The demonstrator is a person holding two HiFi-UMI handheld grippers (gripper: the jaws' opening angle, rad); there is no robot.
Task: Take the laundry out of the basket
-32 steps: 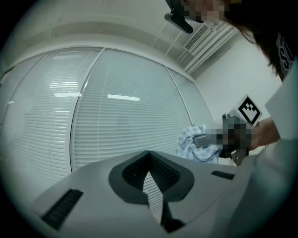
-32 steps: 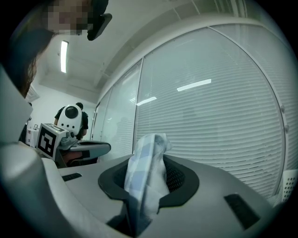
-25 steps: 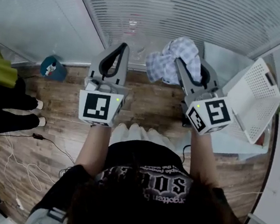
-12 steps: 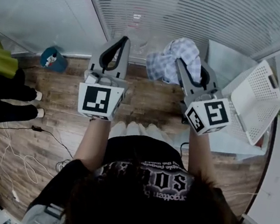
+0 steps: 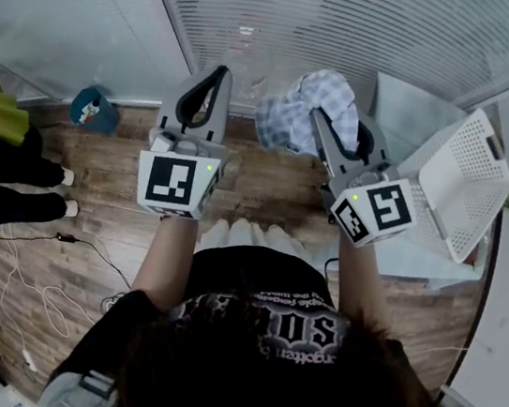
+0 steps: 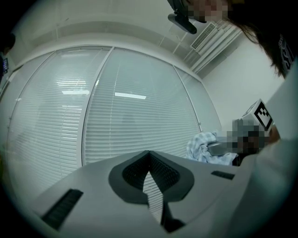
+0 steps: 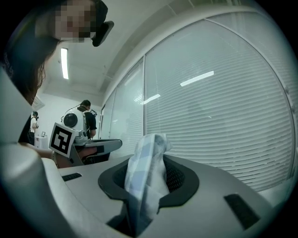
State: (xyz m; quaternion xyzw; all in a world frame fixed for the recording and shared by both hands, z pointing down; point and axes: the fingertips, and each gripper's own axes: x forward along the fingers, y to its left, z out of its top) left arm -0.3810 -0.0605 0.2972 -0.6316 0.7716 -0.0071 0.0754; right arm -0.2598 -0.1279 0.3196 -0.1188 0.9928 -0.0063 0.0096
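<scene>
Cloth [image 7: 145, 176], soft, crumpled and checked in pale blue and white, stands bunched between the dark ribbed pads of my right claw [image 7: 149, 163]. The jaws are pinched on a narrow fold of it and a rumpled peak pokes out past the tips. From the head view the rest of the cloth [image 5: 299, 110] billows loosely around that claw [image 5: 321, 123], held up in front of the white slatted blinds [image 5: 357, 24]. It is clear of the white plastic laundry basket [image 5: 466, 182] and to its left. The basket is a rectangular tub whose walls are pierced with rows of small holes, and it sits tilted on a pale surface at my right. My left claw [image 6: 149, 155], a smooth grey shell with a dark grooved lining, has its jaws pressed together at the tips. Only a thin sliver of blind shows through lower down, and nothing is caught in it. In the head view it [image 5: 217, 76] hangs over the brown plank floor [image 5: 95, 193], level with its partner and well apart from the cloth. Against a second ago little differs. The same fold stays clamped, the left claw stays closed and bare, and the basket keeps its tilt. Both claws and the cloth sit only slightly higher and further left in the head view.
</scene>
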